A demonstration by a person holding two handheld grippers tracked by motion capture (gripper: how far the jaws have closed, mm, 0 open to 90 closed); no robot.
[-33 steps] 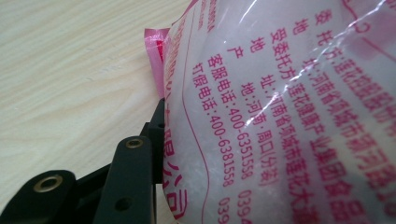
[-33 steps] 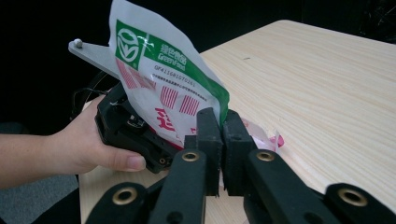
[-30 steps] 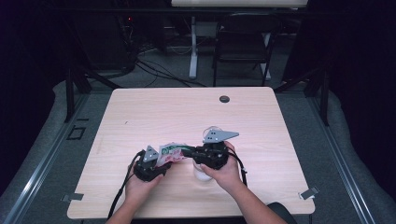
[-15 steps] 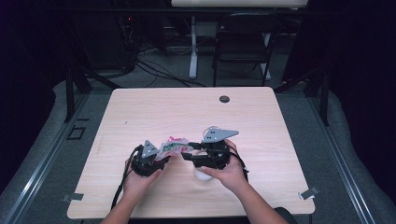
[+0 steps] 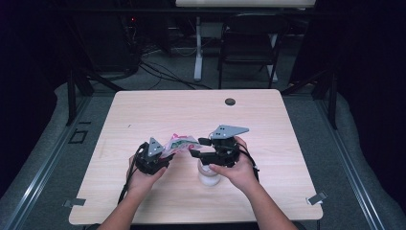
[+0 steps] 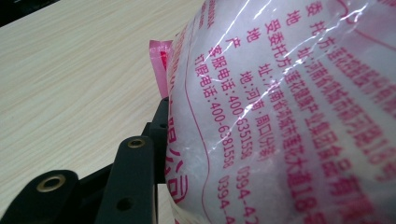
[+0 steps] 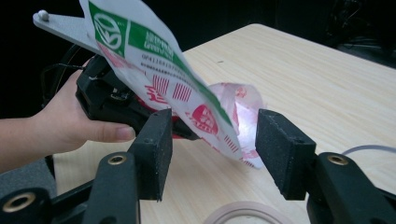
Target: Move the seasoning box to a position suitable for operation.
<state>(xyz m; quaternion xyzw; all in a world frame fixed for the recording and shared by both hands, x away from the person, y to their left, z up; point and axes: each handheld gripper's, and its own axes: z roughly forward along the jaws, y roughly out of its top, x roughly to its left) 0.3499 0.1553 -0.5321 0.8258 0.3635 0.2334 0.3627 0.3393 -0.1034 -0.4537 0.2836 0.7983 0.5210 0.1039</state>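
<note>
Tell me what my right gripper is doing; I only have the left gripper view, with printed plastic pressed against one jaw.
Observer: The right gripper stands open; its jaws have just been opening, and the torn end of the bag hangs between the pads, untouched.
Operator: Report what sits below it.
Observer: A white jar stands on the table, right under the right gripper.
Operator: Confirm who carries the bag.
Observer: The left gripper alone grips the bag, holding it clear of the tabletop.
</note>
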